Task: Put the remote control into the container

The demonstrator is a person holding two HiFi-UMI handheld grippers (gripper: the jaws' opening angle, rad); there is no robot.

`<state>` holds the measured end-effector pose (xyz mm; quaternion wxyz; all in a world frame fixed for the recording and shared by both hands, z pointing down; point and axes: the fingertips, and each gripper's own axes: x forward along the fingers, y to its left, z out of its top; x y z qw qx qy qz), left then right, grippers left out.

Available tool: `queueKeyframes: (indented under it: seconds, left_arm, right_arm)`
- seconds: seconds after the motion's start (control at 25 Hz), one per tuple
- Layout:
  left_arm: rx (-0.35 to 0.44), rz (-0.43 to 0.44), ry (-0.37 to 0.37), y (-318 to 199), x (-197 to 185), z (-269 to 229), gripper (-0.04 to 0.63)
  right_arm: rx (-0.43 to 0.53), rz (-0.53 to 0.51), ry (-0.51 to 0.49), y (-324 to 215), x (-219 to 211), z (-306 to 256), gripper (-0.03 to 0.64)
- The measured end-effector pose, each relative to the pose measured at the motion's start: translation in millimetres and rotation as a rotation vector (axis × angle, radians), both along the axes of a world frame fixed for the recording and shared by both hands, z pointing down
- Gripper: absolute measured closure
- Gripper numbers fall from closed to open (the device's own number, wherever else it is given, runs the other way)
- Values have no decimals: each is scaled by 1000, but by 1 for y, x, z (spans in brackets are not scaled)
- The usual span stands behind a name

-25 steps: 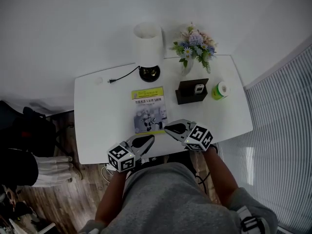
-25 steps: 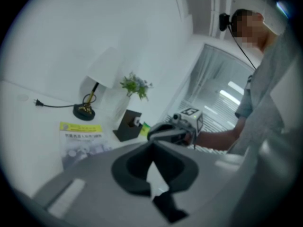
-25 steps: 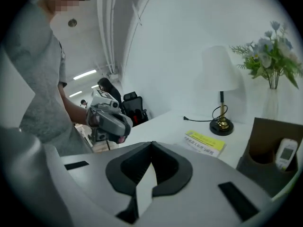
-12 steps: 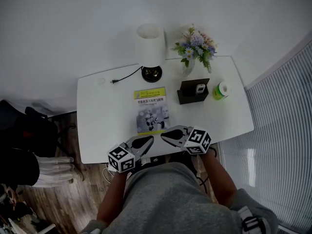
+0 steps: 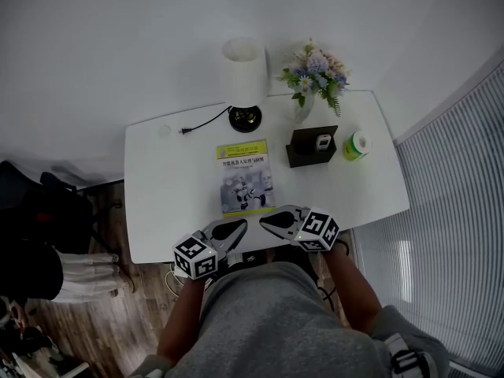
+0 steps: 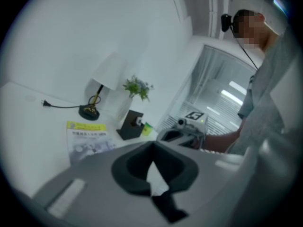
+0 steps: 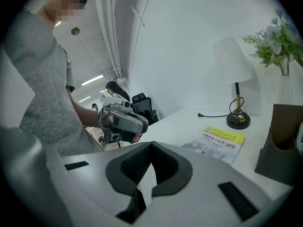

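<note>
The white remote control (image 5: 322, 142) stands upright inside the black container (image 5: 312, 149) at the table's back right, below the flowers. The left gripper view shows the same container (image 6: 129, 126) far off. Both grippers hover at the table's near edge, far from the container. My left gripper (image 5: 240, 224) is shut and holds nothing, its jaws (image 6: 152, 144) meeting at the tip. My right gripper (image 5: 266, 215) is also shut and empty, and its tip (image 7: 151, 143) points left toward the other gripper. The two tips nearly face each other just below the booklet.
A booklet (image 5: 246, 176) lies mid-table in front of the grippers. A white lamp (image 5: 244, 77) with its cord, a vase of flowers (image 5: 315, 73) and a green tape roll (image 5: 356, 146) stand along the back and right. The white table (image 5: 165, 179) has bare surface on its left.
My right gripper has drawn back a little toward the table's near edge and the left gripper. The left gripper has stayed put. Both remain shut.
</note>
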<state>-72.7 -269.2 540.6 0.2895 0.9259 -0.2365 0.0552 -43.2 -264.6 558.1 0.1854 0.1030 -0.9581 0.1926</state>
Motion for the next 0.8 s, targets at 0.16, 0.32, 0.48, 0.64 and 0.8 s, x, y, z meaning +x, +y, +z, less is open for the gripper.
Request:
queueKeyframes:
  seconds: [0.16, 0.32, 0.48, 0.64, 0.8]
  left_arm:
    - [0, -3, 4, 1, -2, -1, 600]
    - [4, 2, 7, 2, -1, -2, 600]
    - [4, -1, 6, 3, -3, 0, 600]
    - [2, -3, 6, 2, -6, 0, 600]
    - [-2, -3, 6, 4, -8, 0, 600]
  right_arm:
    - [2, 5, 0, 2, 0, -3, 601]
    - [14, 5, 16, 2, -1, -1, 601]
    - [23, 4, 22, 3, -2, 1, 601]
    - [16, 7, 19, 2, -2, 1, 601]
    - [9, 13, 13, 3, -3, -1, 601]
